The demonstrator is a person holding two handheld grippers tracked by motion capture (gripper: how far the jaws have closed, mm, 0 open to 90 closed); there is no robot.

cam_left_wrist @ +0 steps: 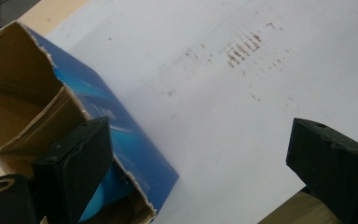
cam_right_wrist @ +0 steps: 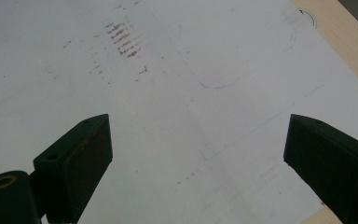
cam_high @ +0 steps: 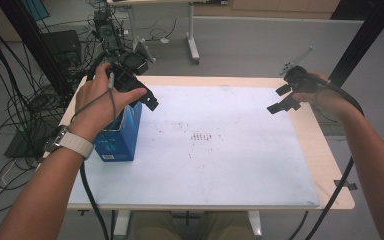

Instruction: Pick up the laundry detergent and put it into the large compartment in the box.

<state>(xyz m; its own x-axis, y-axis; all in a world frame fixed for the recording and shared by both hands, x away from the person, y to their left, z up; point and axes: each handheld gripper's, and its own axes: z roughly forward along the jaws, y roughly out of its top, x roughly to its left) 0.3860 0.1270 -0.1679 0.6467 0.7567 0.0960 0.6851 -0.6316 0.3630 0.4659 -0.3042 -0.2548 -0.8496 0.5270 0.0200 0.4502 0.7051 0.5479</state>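
Observation:
A blue cardboard box [cam_high: 116, 140] with a torn open top stands on the left side of the white mat [cam_high: 220, 170]. My left gripper [cam_high: 139, 95] hovers just above the box's far right corner, jaws wide apart and nothing between them. In the left gripper view the box [cam_left_wrist: 121, 135] shows its brown inside at the left, and the left gripper [cam_left_wrist: 200, 163] has one jaw over the box's rim. My right gripper [cam_high: 281, 98] hangs open above the mat's far right edge. In the right gripper view the right gripper [cam_right_wrist: 198, 158] looks down on bare mat [cam_right_wrist: 177, 107].
Faint brown marks [cam_high: 200, 136] stain the mat's middle. The wooden table [cam_high: 330, 165] shows as a rim around the mat. Tangled cables [cam_high: 10, 115] lie on the floor at the left, and another table's leg [cam_high: 192, 45] stands behind. Black frame posts [cam_high: 360, 40] rise at both sides.

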